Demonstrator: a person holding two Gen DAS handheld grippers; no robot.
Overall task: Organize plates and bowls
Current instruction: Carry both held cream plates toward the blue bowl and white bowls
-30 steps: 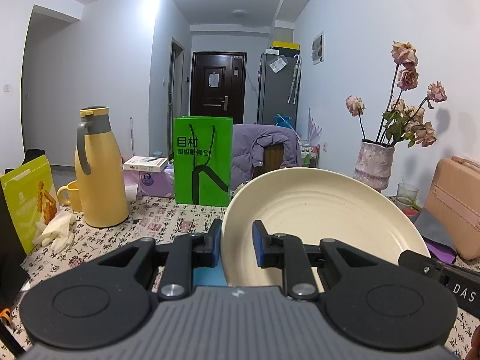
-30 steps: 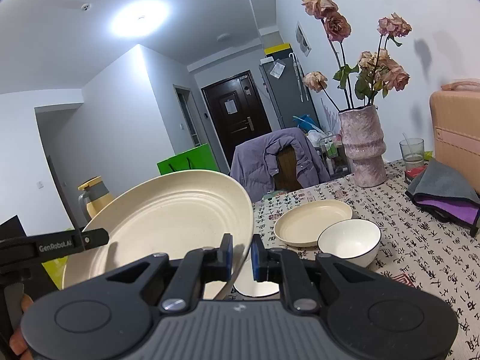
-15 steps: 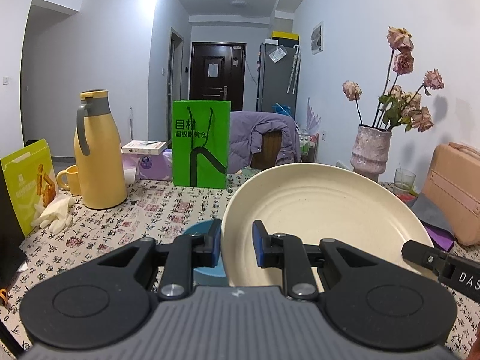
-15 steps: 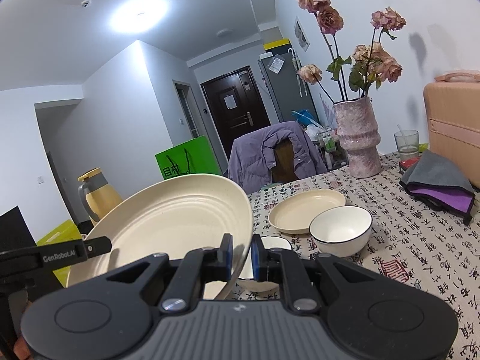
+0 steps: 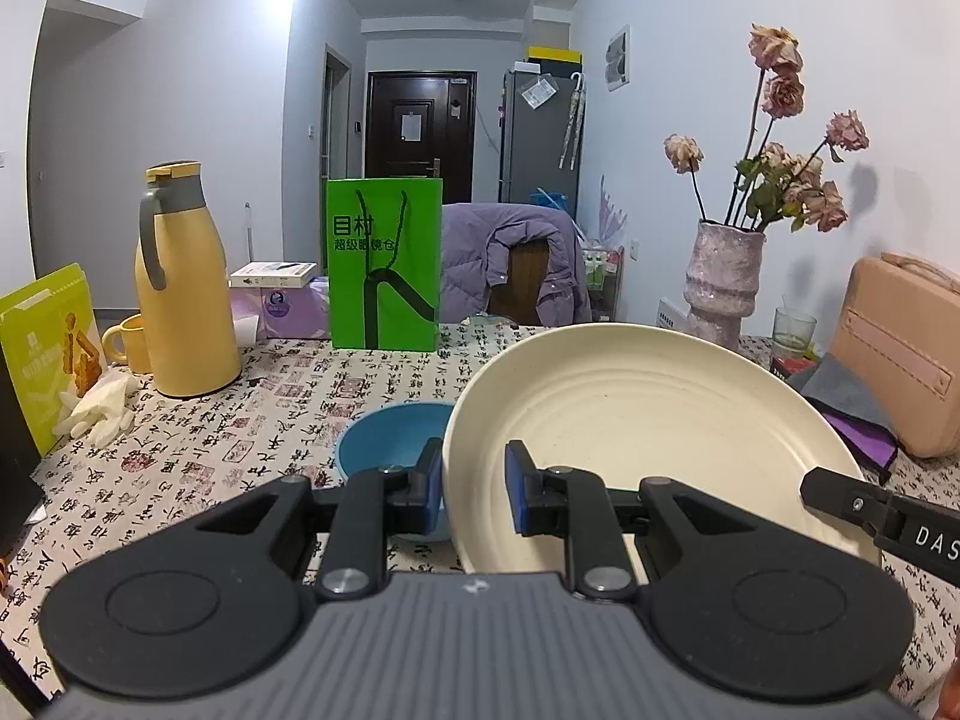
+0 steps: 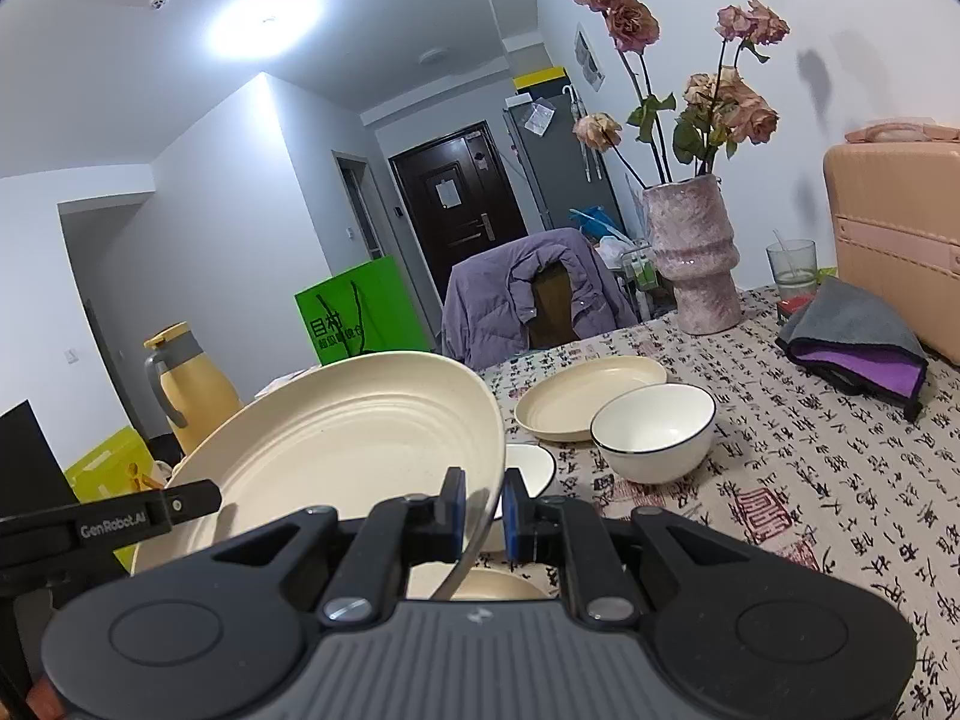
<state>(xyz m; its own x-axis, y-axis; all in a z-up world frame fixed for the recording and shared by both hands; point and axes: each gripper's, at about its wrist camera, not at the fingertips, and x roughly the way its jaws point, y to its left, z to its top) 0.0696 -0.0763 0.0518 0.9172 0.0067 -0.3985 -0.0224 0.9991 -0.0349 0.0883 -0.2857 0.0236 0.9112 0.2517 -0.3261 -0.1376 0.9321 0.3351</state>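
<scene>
Calligraphy-print cloth covers the tabletop [image 5: 288,420], with a yellow thermos jug [image 5: 180,282] and green paper bag [image 5: 384,264] at the far side. Large round cream plate [image 5: 648,444] held tilted above the cloth: left gripper [image 5: 474,486] clamps one rim edge, right gripper [image 6: 480,510] clamps the opposite edge. Round blue bowl [image 5: 390,438] sits just behind the left gripper; white black-rimmed bowl [image 6: 654,432] touches or just clears a smaller cream plate [image 6: 582,396] beyond the right.

The table [image 5: 288,420] is covered by a calligraphy-print cloth; a yellow flask [image 5: 180,282], green bag [image 5: 384,264], blue bowl [image 5: 390,438], pink vase [image 6: 696,258], cream plate [image 6: 588,396] and white bowl [image 6: 654,432] are carried on it.
</scene>
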